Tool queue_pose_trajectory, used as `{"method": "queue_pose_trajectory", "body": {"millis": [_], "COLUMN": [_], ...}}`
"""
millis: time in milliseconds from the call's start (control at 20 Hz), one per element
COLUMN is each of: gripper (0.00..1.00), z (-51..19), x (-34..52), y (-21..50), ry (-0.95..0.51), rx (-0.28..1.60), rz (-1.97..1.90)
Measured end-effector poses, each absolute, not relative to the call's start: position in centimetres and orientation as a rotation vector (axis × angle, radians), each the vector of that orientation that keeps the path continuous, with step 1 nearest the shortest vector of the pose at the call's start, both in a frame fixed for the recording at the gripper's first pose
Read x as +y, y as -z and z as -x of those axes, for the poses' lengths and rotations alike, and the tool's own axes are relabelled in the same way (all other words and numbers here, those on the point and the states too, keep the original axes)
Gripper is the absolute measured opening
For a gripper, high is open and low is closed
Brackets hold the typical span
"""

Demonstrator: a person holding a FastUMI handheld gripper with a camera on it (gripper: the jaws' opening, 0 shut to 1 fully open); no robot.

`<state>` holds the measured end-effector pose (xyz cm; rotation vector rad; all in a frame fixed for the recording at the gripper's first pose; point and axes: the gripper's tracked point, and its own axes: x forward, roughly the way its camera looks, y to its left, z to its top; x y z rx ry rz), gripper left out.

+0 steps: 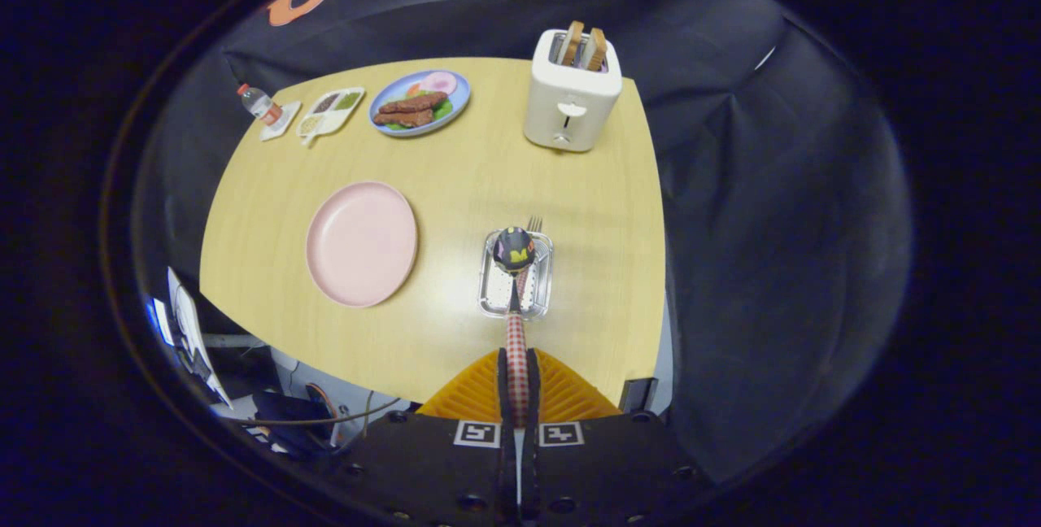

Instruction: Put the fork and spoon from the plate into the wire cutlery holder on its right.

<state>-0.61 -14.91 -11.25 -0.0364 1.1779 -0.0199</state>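
The fingers were clamped on the spoon by its checked handle, its bowl over the wire cutlery holder just ahead. The fork stood inside. The pink plate lay ahead-left on the worktop.

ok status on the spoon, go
Gripper shut on spoon handle, bowl over wire holder. Fork already in. Pink plate bare. Nothing blocking.
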Motion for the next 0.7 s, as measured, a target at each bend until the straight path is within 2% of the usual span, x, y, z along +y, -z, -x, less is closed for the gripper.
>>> {"method": "queue_pose_trajectory", "body": {"millis": [250,700], "gripper": [0.03,0.06], "z": [0.4,-0.2], "x": [-14.8,-14.3], "y": [13.3,13.9], "ry": [0.025,0.03], "rx": [1.279,1.324], "rz": [-0.015,-0.051]}}
